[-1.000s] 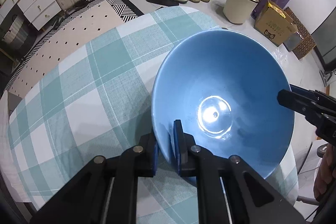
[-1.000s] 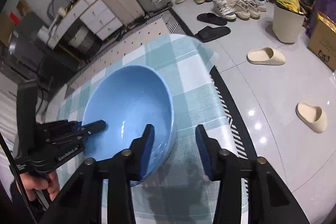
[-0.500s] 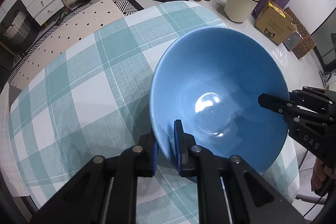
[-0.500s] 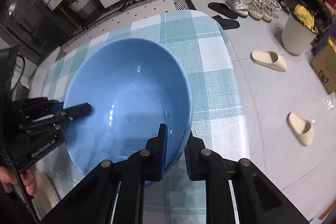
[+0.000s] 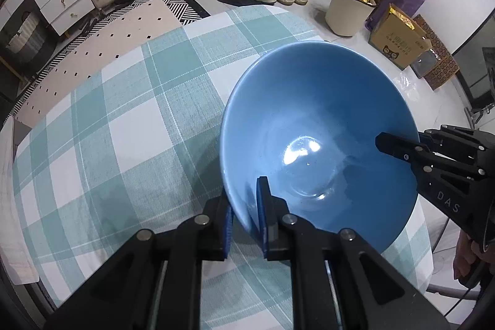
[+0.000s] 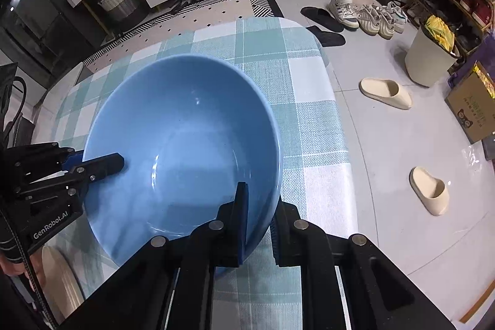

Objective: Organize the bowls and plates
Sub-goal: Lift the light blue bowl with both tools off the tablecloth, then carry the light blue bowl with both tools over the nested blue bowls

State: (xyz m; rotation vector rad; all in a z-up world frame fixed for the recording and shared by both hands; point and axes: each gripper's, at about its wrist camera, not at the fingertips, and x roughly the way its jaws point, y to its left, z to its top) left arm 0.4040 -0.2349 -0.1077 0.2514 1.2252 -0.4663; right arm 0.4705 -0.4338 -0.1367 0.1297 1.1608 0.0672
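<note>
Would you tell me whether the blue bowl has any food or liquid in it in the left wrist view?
No, the blue bowl shows only its bare glossy inside with a light reflection.

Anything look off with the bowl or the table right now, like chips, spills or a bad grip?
Nothing stands out. The glossy blue ceramic bowl looks whole and empty, pinched at opposite rims by the left gripper and right gripper over the teal-and-white checked tablecloth, which shows no spill.

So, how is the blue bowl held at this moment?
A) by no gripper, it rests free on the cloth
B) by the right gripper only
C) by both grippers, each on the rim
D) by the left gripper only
C: the left gripper and the right gripper each clamp the rim of the blue bowl, at opposite sides.
</note>
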